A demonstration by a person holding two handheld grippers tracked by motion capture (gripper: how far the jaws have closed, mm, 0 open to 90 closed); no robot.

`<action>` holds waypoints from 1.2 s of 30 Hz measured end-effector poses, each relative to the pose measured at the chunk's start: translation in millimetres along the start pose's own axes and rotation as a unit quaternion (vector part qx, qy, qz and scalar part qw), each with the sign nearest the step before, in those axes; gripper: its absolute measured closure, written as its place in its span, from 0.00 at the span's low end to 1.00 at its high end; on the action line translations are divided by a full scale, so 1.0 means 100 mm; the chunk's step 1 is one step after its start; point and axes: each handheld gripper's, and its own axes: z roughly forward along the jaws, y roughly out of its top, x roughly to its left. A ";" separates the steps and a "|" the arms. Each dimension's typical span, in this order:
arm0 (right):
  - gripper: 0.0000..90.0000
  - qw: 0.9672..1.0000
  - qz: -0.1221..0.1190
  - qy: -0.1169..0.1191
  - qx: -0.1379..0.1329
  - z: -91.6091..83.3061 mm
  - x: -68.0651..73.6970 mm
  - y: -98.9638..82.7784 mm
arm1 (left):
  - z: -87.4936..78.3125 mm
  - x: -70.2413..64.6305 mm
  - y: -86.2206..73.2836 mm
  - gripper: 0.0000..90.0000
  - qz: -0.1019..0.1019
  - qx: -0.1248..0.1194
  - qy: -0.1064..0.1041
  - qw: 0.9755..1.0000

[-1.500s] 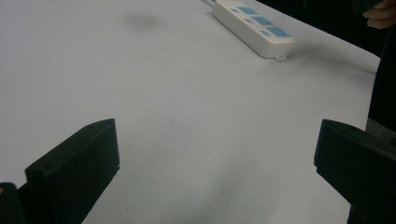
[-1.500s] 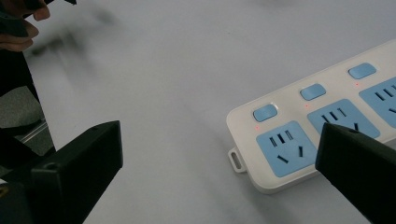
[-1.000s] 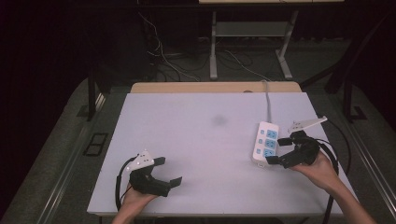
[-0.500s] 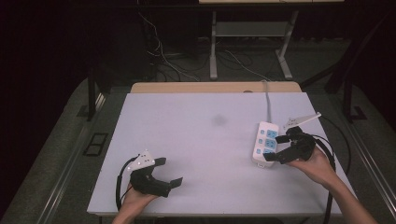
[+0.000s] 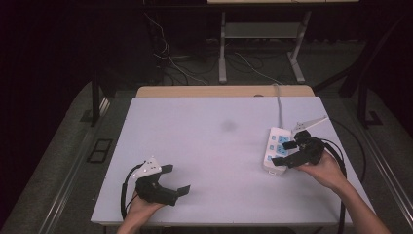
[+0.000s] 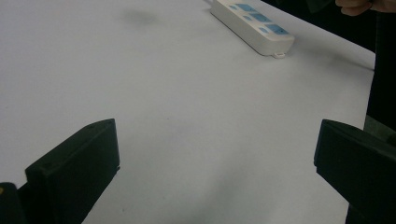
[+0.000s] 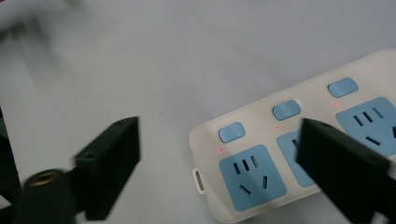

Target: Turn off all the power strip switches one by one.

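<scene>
A white power strip (image 5: pixel 276 148) with blue sockets and blue switches lies at the table's right side; its cord runs off toward the far edge. My right gripper (image 5: pixel 284 154) hovers open just over the strip's near end, one jaw above the sockets and the other over bare table beside it. In the right gripper view the power strip (image 7: pixel 299 149) shows small red lights by its switches, and my right gripper (image 7: pixel 224 172) holds nothing. My left gripper (image 5: pixel 176 179) rests open near the front left edge, empty. In the left gripper view the power strip (image 6: pixel 252 24) lies far off, beyond my left gripper (image 6: pixel 215 163).
The white table (image 5: pixel 209 141) has a faint dark smudge (image 5: pixel 228 126) near its middle. A wooden strip (image 5: pixel 224 91) runs along the far edge. Cables and metal stand legs (image 5: pixel 223 53) sit on the dark floor behind.
My right gripper has crept forward and left along the power strip's near end. The left gripper has stayed still.
</scene>
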 end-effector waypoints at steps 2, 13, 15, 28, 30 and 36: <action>0.20 1.000 -0.003 -0.004 -0.001 0.00 0.01 0.01 | 0.00 0.00 0.00 0.00 -0.002 -0.001 -0.001 1.000; 0.71 1.000 0.000 0.005 0.017 0.08 -0.01 0.03 | 0.00 0.00 0.00 0.00 -0.001 -0.002 -0.002 1.000; 0.81 1.000 0.002 0.010 0.020 0.09 -0.02 0.03 | 0.00 0.00 0.00 0.00 -0.001 -0.002 -0.002 1.000; 1.00 1.000 0.005 0.013 0.021 0.21 -0.08 0.05 | 0.01 0.00 0.00 0.00 0.000 0.001 -0.002 1.000; 1.00 1.000 0.006 0.013 0.021 0.23 -0.09 0.05 | 0.01 0.01 0.00 0.00 0.000 0.002 -0.002 1.000; 1.00 1.000 0.008 0.014 0.023 0.29 -0.13 0.06 | 0.01 0.01 0.00 0.00 0.000 0.002 -0.001 1.000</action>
